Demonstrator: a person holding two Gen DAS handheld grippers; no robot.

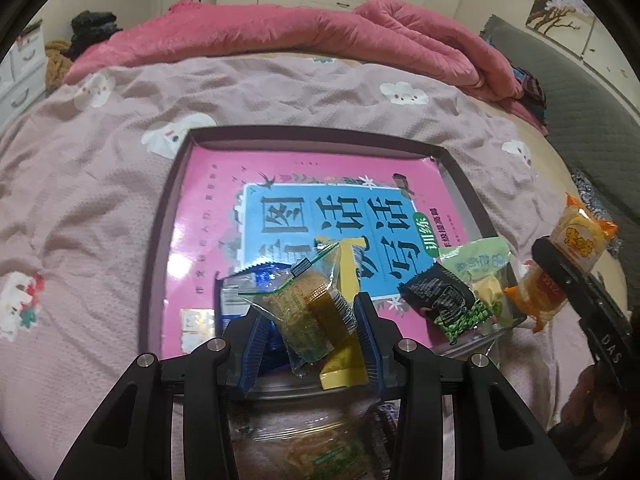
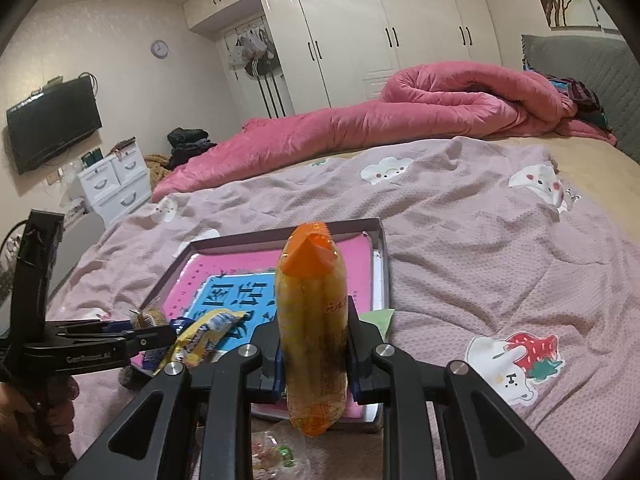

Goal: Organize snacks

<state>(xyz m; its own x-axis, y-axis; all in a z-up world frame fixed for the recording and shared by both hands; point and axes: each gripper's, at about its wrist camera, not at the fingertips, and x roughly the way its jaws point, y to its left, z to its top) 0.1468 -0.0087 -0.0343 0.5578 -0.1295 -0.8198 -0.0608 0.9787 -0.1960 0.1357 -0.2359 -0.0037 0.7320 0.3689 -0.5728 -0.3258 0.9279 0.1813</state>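
Fingers of the left gripper [image 1: 310,320] pinch a crinkly clear snack packet [image 1: 304,312]; right gripper [image 2: 314,350] clamps an orange-tipped tubular pack [image 2: 312,328].

Pinks, greens and orange on a printed bedspread

A dusty-pink bedspread [image 1: 100,184] printed with white cartoon animals is seen under a dark-rimmed tray [image 1: 160,216] lined by a bright pink book [image 1: 224,208] with a blue title panel. A clear green-edged snack packet [image 1: 308,312], a black packet [image 1: 440,296], a pale green packet [image 1: 484,268] and an orange-ended clear packet [image 2: 314,320] are shown, with a deep pink quilt [image 2: 360,124] behind.
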